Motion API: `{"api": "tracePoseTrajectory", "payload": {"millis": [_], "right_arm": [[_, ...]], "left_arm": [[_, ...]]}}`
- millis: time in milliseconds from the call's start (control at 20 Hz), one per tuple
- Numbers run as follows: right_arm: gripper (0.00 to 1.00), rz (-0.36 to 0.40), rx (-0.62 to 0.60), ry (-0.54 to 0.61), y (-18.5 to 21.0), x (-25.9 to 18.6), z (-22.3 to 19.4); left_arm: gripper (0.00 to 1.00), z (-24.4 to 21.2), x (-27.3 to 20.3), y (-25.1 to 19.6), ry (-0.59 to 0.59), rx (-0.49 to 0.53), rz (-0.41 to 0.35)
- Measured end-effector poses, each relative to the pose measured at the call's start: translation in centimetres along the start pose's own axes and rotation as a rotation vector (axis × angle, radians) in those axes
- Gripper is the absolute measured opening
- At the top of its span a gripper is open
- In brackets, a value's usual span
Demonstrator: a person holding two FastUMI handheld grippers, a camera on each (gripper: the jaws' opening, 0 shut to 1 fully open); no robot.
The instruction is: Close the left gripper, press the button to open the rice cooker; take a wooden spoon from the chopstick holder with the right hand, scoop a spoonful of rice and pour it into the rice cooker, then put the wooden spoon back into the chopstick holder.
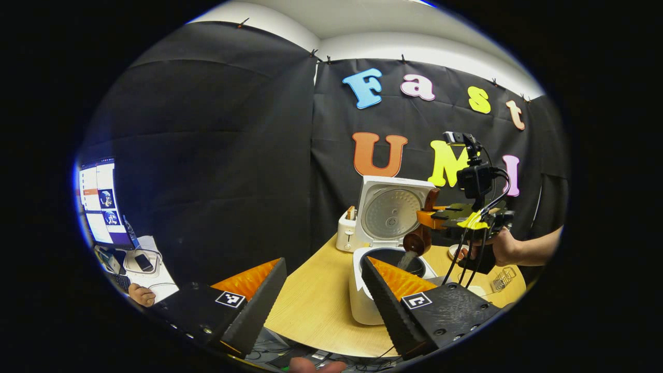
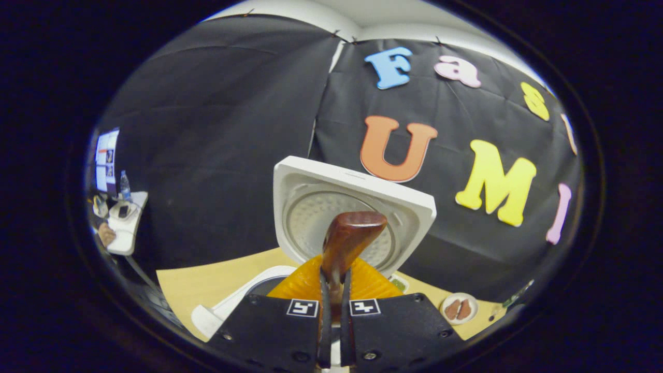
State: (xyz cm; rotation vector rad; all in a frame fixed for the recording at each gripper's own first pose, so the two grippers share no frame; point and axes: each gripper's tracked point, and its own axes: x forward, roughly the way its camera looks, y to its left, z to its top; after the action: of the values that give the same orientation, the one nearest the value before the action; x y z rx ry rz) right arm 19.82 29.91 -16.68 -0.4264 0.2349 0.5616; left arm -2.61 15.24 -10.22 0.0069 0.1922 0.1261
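Jaws of the right gripper [image 2: 331,298] are clamped on the handle of the wooden spoon [image 2: 348,235], whose end sticks up in front of the raised lid [image 2: 414,204]. In the left gripper view that gripper [image 1: 422,217] hangs over the rice cooker [image 1: 365,300], held by a hand [image 1: 505,247], with the spoon's bowl [image 1: 416,242] tipped down and a pale stream of rice [image 1: 405,260] falling into the dark inner pot [image 1: 391,255]. Jaws of the left gripper [image 1: 323,274] stand wide apart, holding nothing, low over the desk [image 1: 316,305] just in front of the cooker.

Judging from this, the button press is done, since the lid is up, and the spoon has been fetched and filled. The pour is under way. What is left is to empty the spoon and carry it back to the chopstick holder, which I cannot pick out with certainty. A toaster [image 1: 346,233] sits behind the cooker, and a small plate [image 2: 458,308] lies to the right.
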Motion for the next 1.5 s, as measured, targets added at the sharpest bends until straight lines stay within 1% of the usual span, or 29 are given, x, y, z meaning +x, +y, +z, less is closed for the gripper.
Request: {"api": "tracePoseTrajectory", "payload": {"millis": [50, 100, 200, 300, 400, 500, 600, 700, 850, 900, 1000, 1100, 1200, 1250, 1300, 1500], "right_arm": [[0.08, 0.004, -0.042, -0.012, 0.3, -0.1, 0.0], [0.09, 0.006, -0.074, -0.021, 0.5, -0.2, 0.2], [0.08, 0.007, -0.101, -0.041, 0.7, -0.7, 0.4], [0.08, 0.009, -0.081, -0.052, 0.7, -1.3, 0.8], [0.09, 0.013, -0.020, -0.055, 0.2, -1.9, 1.3], [0.08, 0.018, 0.087, -0.060, -0.7, -3.2, 1.9], [0.09, 0.015, 0.223, -0.059, -2.5, -4.9, 2.5], [0.07, 0.018, 0.394, -0.058, -4.6, -6.5, 2.8], [0.09, 0.014, 0.647, -0.055, -8.4, -9.6, 1.3], [0.07, 0.005, 0.731, -0.056, -9.9, -10.9, 0.6], [0.08, -0.036, 0.877, -0.060, -12.8, -13.5, -1.2], [0.09, -0.106, 0.982, -0.071, -16.4, -16.7, -4.2], [0.08, -0.185, 1.045, -0.068, -19.4, -19.2, -7.4], [0.11, -0.227, 1.078, -0.066, -20.7, -20.6, -9.1], [0.08, -0.264, 1.109, -0.063, -21.9, -22.0, -10.8], [0.08, -0.435, 1.201, -0.052, -26.7, -27.4, -18.1]], "left_arm": [[0.94, 0.0, 0.0, 0.0, -0.002, 0.000, 0.002], [0.94, 0.1, -0.1, 0.0, -0.002, -0.001, 0.005], [0.94, 0.0, -0.2, 0.1, 0.001, -0.001, 0.009], [0.94, -0.2, -0.3, 0.2, 0.000, -0.001, 0.010], [0.94, -0.1, -0.5, 0.0, -0.002, -0.003, 0.010], [0.94, -0.2, -0.8, -0.2, -0.006, 0.002, 0.008], [0.94, -0.3, -1.2, -0.8, -0.007, 0.008, -0.003], [0.94, -0.2, -1.7, -1.7, -0.013, 0.018, -0.022], [0.94, 0.2, -1.4, -3.5, -0.025, 0.029, -0.060], [0.94, 0.4, -1.3, -4.4, -0.029, 0.029, -0.077], [0.94, 0.8, -1.1, -6.5, -0.038, 0.030, -0.117], [0.94, 1.2, -0.5, -9.0, -0.048, 0.023, -0.160], [0.94, 1.6, 0.0, -11.4, -0.051, 0.009, -0.201], [0.94, 1.8, 0.2, -12.5, -0.053, 0.002, -0.220], [0.94, 1.8, 0.3, -13.8, -0.052, -0.003, -0.238], [0.94, 2.0, 1.2, -18.1, -0.038, 0.001, -0.304]]}}
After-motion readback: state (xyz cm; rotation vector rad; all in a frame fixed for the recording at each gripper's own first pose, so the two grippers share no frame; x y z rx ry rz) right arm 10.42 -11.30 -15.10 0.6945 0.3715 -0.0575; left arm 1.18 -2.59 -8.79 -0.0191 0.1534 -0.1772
